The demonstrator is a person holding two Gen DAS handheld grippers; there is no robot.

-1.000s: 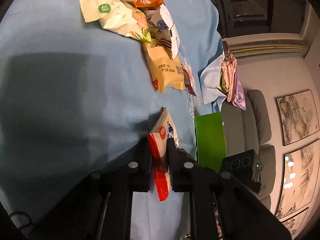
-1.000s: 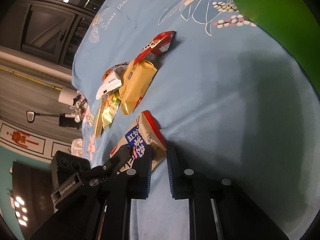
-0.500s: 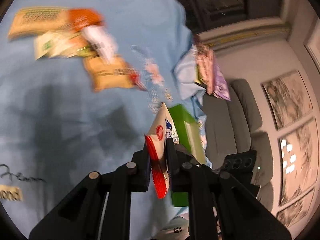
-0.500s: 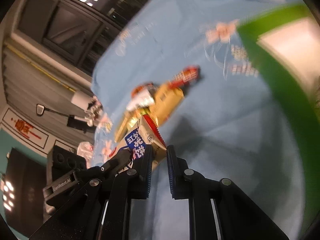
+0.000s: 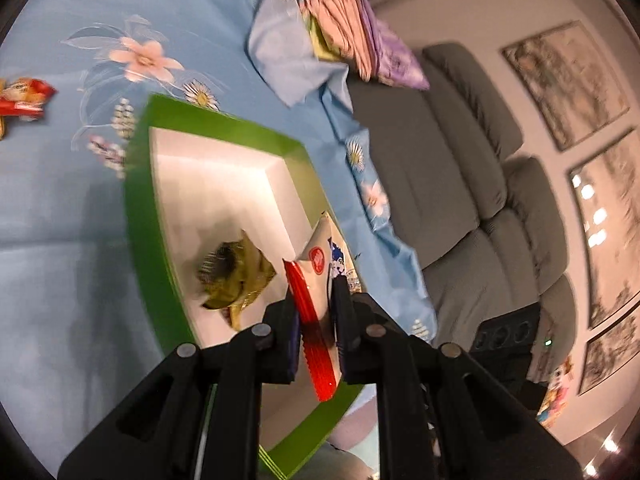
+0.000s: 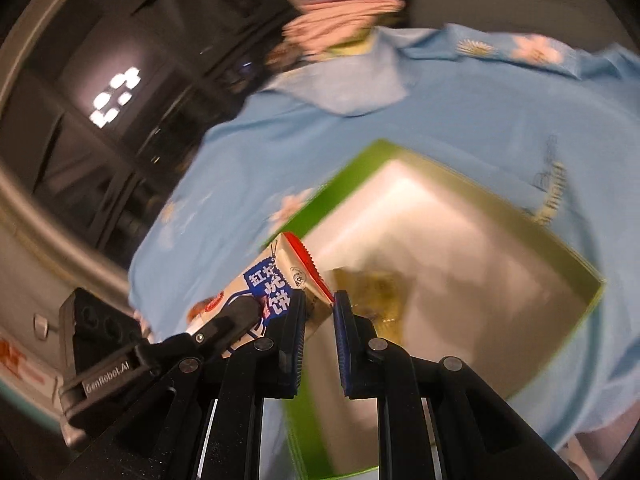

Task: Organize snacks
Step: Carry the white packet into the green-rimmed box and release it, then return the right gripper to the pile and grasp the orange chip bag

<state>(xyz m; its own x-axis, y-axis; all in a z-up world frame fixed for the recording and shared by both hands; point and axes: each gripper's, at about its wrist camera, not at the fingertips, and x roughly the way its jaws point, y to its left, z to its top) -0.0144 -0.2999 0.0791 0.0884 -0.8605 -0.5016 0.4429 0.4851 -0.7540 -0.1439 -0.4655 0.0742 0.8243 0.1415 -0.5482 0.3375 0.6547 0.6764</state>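
Note:
My left gripper (image 5: 316, 312) is shut on a cream snack packet with a red serrated edge (image 5: 316, 280) and holds it above the green box with a white inside (image 5: 140, 216). A green-yellow packet (image 5: 236, 276) lies inside the box. My right gripper (image 6: 319, 316) is shut on a corner of the same packet (image 6: 276, 280), which has blue lettering. The green box (image 6: 320, 200) lies right ahead of it in the right wrist view. The other gripper's black body (image 6: 120, 356) shows at the left.
A red snack packet (image 5: 24, 98) lies on the blue flowered cloth (image 5: 60, 220) at the far left. Folded pink and purple cloths (image 5: 360, 40) lie at the table's far end. A grey sofa (image 5: 480, 200) stands beyond the table.
Both grippers have carried the packet away from the snack pile and over the green box. The pile has left both views.

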